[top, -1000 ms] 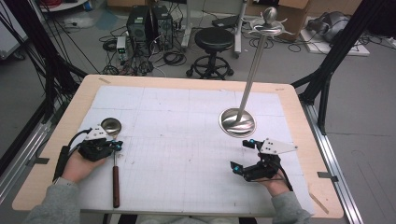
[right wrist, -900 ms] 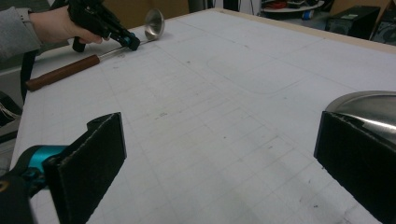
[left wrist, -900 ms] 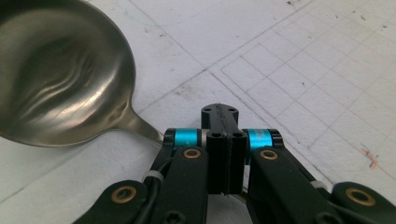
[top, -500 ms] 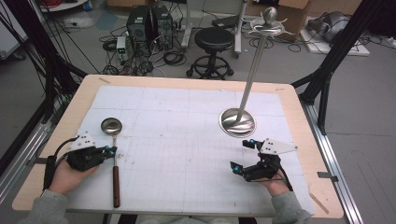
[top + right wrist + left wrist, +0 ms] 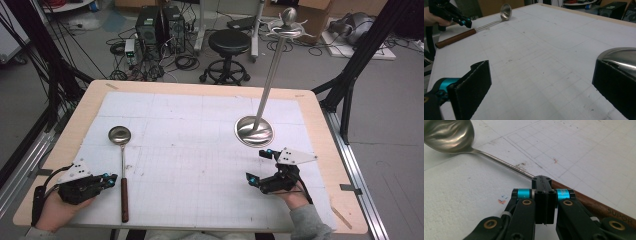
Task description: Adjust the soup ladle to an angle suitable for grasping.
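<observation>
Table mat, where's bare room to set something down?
The broad middle of the mat, between the ladle and the stand's round base, is bare, as is the far strip. It is tight beside the left gripper at the ladle's handle, and between base and right gripper.

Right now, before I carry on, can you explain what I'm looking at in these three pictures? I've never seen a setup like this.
There is no robot arm here: a person at a table holds a hand-held two-jaw tool in each hand. The high view looks down from above the person's side. The other two pictures come from small cameras riding on each tool, looking along its black jaws.

On the table lie a ladle with a wooden handle and a metal stand with a round base and a tall pole.

The left gripper sits beside the ladle's handle with its jaws shut on nothing. The right gripper rests near the stand's base, jaws wide open and empty. Nothing is held.
</observation>
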`<state>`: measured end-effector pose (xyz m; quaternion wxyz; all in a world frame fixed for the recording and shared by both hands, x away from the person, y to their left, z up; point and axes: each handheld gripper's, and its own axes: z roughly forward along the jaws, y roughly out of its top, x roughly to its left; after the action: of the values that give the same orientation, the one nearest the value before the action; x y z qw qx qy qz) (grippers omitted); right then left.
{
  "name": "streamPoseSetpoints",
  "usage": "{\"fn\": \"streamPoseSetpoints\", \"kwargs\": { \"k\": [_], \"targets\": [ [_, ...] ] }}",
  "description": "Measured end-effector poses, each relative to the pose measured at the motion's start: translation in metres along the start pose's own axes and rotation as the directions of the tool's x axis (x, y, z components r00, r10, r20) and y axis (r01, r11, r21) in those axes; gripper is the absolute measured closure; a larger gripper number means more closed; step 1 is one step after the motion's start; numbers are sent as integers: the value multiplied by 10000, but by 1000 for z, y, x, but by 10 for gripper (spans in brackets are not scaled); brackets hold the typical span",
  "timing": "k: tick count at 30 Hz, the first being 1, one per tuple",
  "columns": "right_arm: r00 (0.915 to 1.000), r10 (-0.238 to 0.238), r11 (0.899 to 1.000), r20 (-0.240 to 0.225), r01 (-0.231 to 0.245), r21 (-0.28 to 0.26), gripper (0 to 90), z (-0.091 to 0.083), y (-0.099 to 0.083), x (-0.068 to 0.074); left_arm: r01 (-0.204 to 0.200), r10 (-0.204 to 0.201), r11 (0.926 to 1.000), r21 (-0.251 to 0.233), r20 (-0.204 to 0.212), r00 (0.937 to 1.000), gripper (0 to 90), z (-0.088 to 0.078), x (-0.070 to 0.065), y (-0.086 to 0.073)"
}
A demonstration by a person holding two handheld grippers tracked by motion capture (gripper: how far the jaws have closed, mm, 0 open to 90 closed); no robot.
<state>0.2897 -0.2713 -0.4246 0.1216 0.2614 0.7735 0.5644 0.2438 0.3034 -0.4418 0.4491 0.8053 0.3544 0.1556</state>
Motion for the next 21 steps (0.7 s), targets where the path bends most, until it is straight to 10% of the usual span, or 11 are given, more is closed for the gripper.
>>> {"fn": "streamPoseSetpoints", "kwargs": {
  "k": [21],
  "targets": [
    [10000, 84, 9999, -16, -83, 118, 13, 2, -1, -1, -362, 319, 9974, 627, 693, 9971, 897, -6, -18, -16]
  ]
}}
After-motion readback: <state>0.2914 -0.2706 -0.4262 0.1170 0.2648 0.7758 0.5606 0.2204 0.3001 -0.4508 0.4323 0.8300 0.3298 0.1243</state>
